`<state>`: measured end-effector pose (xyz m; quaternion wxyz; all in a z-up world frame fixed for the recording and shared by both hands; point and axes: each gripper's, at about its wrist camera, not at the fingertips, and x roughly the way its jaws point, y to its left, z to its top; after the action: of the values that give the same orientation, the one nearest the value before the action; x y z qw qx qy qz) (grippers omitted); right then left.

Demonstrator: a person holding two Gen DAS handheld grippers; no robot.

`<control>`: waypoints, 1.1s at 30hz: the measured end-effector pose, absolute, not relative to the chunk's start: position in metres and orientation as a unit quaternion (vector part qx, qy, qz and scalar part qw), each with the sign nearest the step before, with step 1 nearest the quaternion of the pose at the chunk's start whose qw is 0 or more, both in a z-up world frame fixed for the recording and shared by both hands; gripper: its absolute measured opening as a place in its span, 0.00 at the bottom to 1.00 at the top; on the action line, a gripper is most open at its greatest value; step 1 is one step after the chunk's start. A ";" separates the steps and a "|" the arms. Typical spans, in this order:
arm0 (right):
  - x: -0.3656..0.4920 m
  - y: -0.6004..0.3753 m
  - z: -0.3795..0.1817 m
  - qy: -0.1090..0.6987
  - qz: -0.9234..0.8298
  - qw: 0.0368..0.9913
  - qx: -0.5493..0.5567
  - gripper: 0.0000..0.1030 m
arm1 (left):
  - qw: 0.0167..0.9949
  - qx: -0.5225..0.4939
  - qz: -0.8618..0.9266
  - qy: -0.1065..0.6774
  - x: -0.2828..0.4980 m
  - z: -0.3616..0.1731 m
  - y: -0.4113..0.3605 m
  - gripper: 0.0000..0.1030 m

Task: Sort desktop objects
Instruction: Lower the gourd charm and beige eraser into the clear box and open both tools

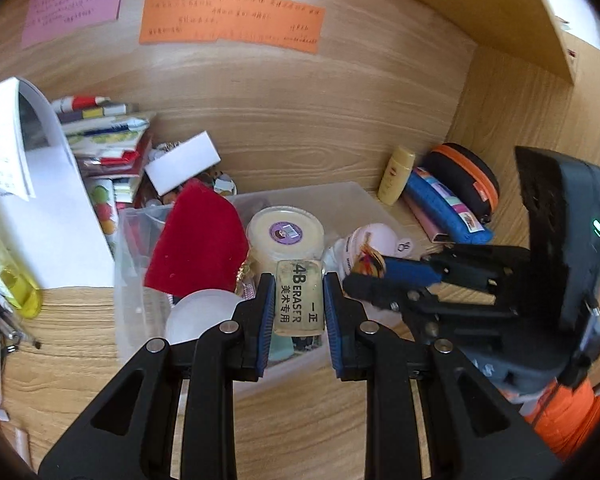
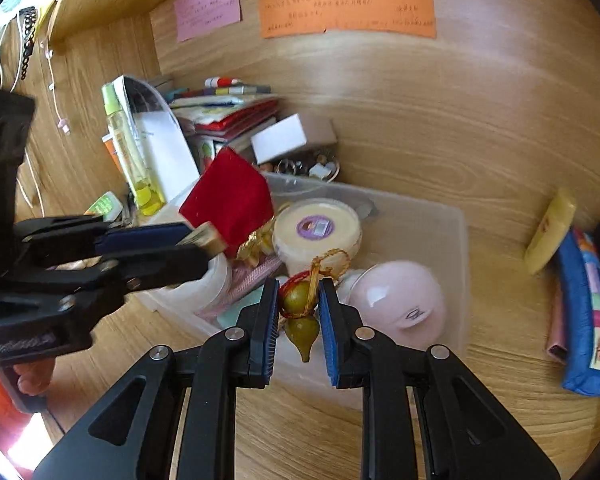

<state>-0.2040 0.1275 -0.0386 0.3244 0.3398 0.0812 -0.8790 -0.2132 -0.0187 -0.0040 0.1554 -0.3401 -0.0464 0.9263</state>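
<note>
- Over the clear plastic bin (image 1: 340,196) on the wooden bench (image 1: 80,352), the left gripper (image 1: 298,300) is seen with its fingers clamped on a 4B eraser (image 1: 299,298), which is held upright above the bin's contents.
- Just beside it, the right gripper (image 2: 299,312) is seen with its fingers closed on a small gourd charm (image 2: 300,316); the pointed tip hangs below the pads, and a gold cord loops above them.
- Inside the bin, a round cream tub (image 2: 318,232), a red velvet pouch (image 1: 200,244) and a pink domed lid (image 2: 400,300) are seen.
- Near the bin's right side, a yellow bottle (image 1: 396,176) and a blue pencil case (image 1: 444,208) are found.
</note>
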 end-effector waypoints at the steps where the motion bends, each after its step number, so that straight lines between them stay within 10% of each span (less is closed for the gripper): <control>1: -0.204 0.128 -0.039 0.082 -0.879 0.325 0.339 0.17 | 0.156 -0.343 0.925 -0.046 -0.217 -0.007 -0.017 0.23; 14: -0.204 0.129 -0.044 0.083 -0.877 0.321 0.348 0.18 | 0.160 -0.359 0.918 -0.057 -0.233 -0.022 -0.017 0.23; 25: -0.196 0.121 -0.040 0.099 -0.880 0.310 0.345 0.43 | 0.159 -0.337 0.926 -0.058 -0.223 -0.011 -0.017 0.23; 29: -0.187 0.121 -0.036 0.110 -0.885 0.301 0.337 0.77 | 0.160 -0.329 0.929 -0.062 -0.215 -0.007 -0.020 0.34; 33: -0.172 0.122 -0.030 0.126 -0.893 0.292 0.319 0.80 | 0.151 -0.325 0.932 -0.055 -0.207 -0.005 -0.023 0.44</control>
<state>-0.1718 0.1218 -0.0301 0.2924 0.3186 0.1259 -0.8928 -0.2074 -0.0229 -0.0049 0.1510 -0.3250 -0.0552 0.9319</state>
